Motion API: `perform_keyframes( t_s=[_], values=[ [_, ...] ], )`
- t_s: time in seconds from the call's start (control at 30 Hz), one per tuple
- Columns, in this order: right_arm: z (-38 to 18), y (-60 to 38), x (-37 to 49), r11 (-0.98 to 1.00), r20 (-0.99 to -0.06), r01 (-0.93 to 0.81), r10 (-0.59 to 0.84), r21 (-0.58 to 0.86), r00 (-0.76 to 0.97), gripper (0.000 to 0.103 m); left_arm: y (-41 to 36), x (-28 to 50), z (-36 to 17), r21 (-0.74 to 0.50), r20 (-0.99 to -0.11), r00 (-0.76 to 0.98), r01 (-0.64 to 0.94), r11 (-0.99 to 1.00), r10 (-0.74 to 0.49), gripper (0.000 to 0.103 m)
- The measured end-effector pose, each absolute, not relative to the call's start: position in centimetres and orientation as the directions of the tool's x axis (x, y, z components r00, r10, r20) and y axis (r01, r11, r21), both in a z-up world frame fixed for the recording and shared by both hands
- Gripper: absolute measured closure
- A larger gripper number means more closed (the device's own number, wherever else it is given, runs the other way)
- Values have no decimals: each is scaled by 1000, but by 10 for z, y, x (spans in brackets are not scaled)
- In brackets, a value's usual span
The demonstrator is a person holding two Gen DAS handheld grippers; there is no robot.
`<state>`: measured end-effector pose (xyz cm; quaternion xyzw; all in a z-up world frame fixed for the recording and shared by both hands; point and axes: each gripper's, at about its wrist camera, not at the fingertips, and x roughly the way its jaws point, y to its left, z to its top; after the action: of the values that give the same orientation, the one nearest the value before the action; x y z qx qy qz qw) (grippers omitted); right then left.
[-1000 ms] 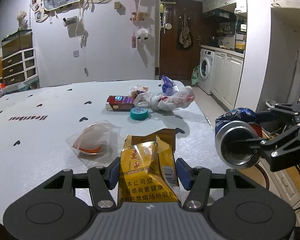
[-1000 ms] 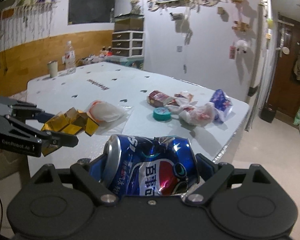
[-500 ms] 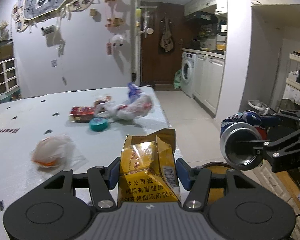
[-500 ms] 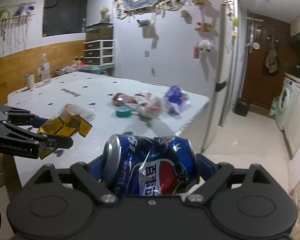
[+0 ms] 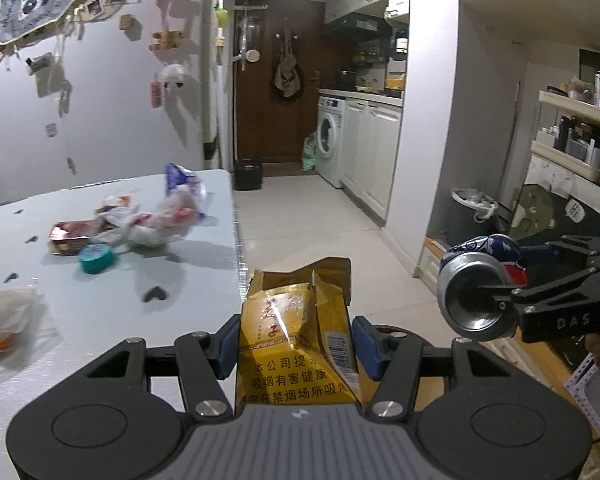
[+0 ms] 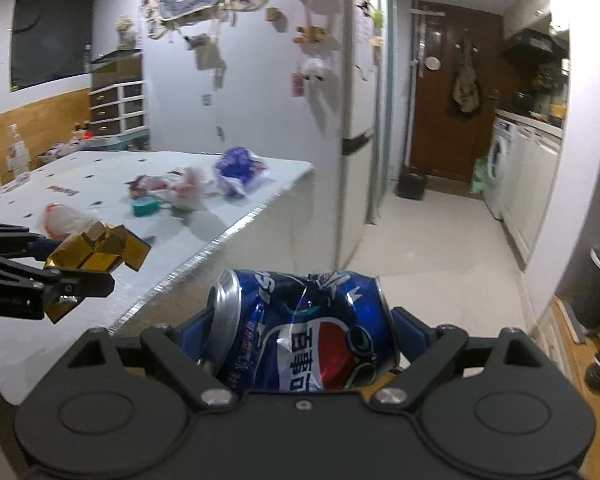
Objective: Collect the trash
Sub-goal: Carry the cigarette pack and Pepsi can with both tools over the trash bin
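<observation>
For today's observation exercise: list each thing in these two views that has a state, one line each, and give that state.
Left gripper: shut on the cigarette pack.
Cigarette pack: torn open, crumpled.
Right gripper: shut on the cola can.
Cola can: dented, lying sideways.
Blue wrapper: crumpled, on the table.
Bin: lined, open.

Washing machine [image 5: 329, 142] white, front-loading, set under the kitchen counter at the far end of the tiled floor. Brown door [image 5: 278, 92] to its left, a bag [image 5: 287, 72] hanging on it. Small dark bin [image 5: 248, 176] on the floor left of the machine, below the door. Green sack [image 5: 310, 150] against the machine's left side. White cabinets [image 5: 374, 148] run from the machine toward the camera. Wall hanging [image 5: 40, 4] with pinned photos far left of it.
</observation>
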<state>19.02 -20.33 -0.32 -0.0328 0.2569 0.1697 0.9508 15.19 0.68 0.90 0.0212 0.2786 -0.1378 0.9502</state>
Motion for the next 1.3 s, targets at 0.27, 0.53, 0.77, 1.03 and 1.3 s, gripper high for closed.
perform_keyframes(
  t_s=[0.27,0.53,0.77,1.03,1.3],
  values=[
    [-21,-234,194,962,-522,-270,246,32,816,11,-30,169,-12,-52,-569,775,302,952,-277,45],
    [-52,-263,201,975,-558,-210,217,77,801,11,-69,187,-46,-45,-618,738,311,949,-271,45],
    [-90,-290,217,979,-600,-162,203,122,774,11,-107,205,-86,-41,-678,687,320,947,-262,45],
    [-133,-308,243,978,-648,-114,201,174,734,11,-130,235,-136,-78,-737,628,288,954,-249,45],
    [-181,-298,286,976,-689,-83,201,200,697,11,-131,268,-185,-101,-791,569,238,966,-223,45]
  ],
)
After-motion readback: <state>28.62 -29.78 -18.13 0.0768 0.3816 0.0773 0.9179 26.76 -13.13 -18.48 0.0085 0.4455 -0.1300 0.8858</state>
